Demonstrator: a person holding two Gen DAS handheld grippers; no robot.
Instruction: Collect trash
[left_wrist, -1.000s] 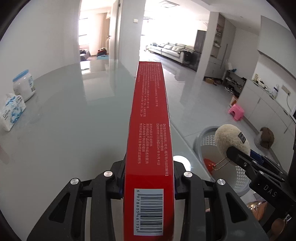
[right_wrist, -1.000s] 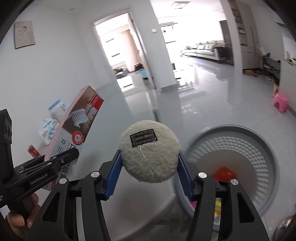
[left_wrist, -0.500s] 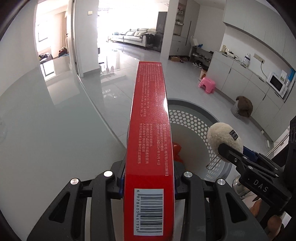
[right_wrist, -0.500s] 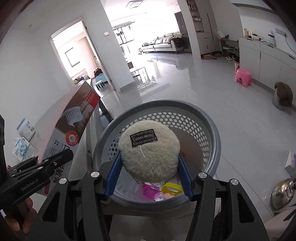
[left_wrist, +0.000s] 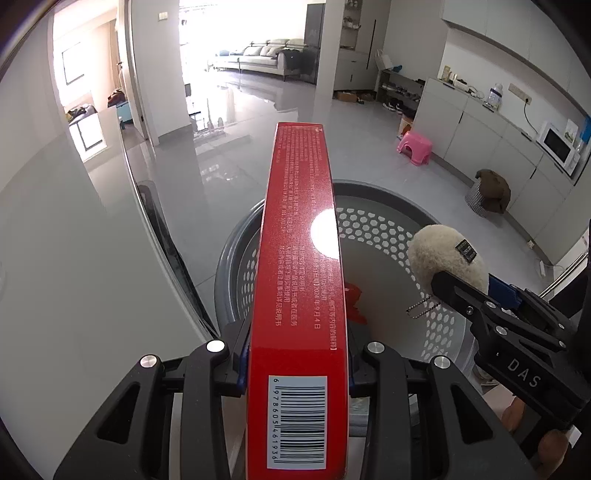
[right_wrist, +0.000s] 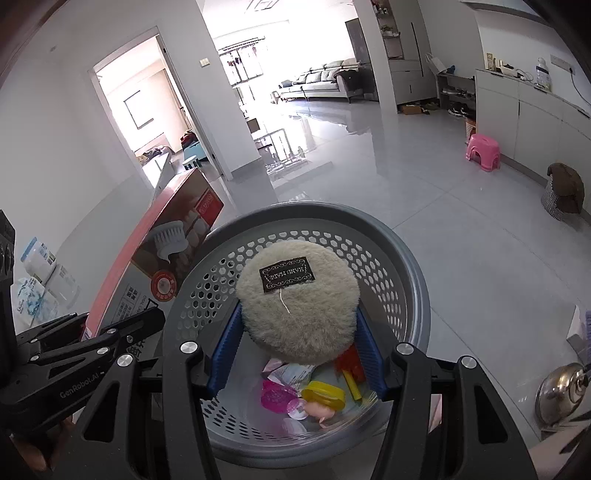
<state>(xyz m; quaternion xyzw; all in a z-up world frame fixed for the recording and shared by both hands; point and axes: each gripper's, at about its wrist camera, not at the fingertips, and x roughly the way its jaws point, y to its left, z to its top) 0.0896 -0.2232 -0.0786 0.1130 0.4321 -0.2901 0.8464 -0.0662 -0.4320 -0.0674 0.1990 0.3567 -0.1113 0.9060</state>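
Observation:
My left gripper (left_wrist: 297, 363) is shut on a long red box (left_wrist: 301, 273) and holds it out over the grey perforated basket (left_wrist: 373, 225). The box also shows in the right wrist view (right_wrist: 166, 258), to the left of the basket. My right gripper (right_wrist: 297, 343) is shut on a round beige fluffy puff (right_wrist: 297, 306) with a black label, held above the basket (right_wrist: 410, 273). The puff also shows in the left wrist view (left_wrist: 445, 258) at the right. Small colourful trash (right_wrist: 317, 391) lies at the basket's bottom.
The glass table's edge (left_wrist: 162, 236) runs left of the basket. A white jar (right_wrist: 37, 258) and a tissue pack (right_wrist: 31, 304) stand on the table at far left. A pink stool (right_wrist: 482, 151) and a brown-topped bin (right_wrist: 563, 194) stand on the floor.
Both grippers have swung from over the table to above the basket, carrying the red box and the puff. The basket now sits directly below both.

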